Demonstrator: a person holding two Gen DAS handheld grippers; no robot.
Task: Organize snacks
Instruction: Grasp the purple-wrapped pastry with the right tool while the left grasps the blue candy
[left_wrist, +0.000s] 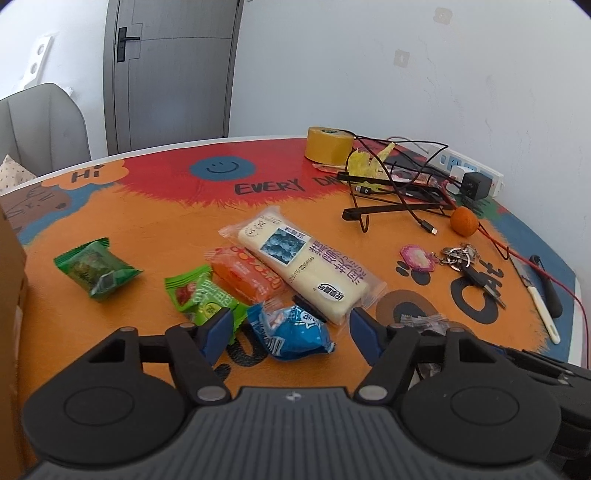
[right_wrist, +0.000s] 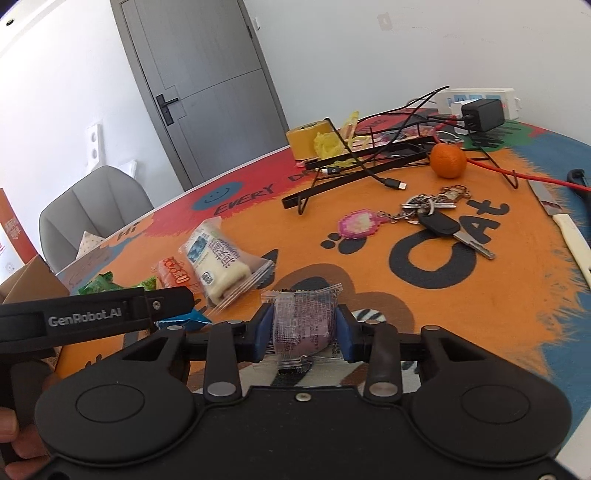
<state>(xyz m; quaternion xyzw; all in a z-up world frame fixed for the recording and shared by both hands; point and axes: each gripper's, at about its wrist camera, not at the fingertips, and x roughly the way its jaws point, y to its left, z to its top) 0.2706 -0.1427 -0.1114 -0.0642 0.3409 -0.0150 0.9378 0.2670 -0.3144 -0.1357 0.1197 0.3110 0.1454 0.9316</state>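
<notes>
Round table with an orange, red and blue cartoon-print cover (left_wrist: 166, 229), white walls, grey door (left_wrist: 173, 70), grey chair (left_wrist: 40, 125). Left gripper (left_wrist: 290, 328) fingers spread over a blue snack packet (left_wrist: 291, 332). Right gripper (right_wrist: 303, 330) clamped on a clear-wrapped purple snack (right_wrist: 301, 325).

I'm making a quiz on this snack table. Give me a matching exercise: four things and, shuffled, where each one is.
1. purple snack packet
2. blue snack packet
3. orange
4. roll of tape

a. at the far table edge
b. beside the black wire stand
c. between the open left hand-held gripper fingers
d. clamped in the right hand-held gripper

Pairs: 1-d, 2-c, 3-b, 4-a
</notes>
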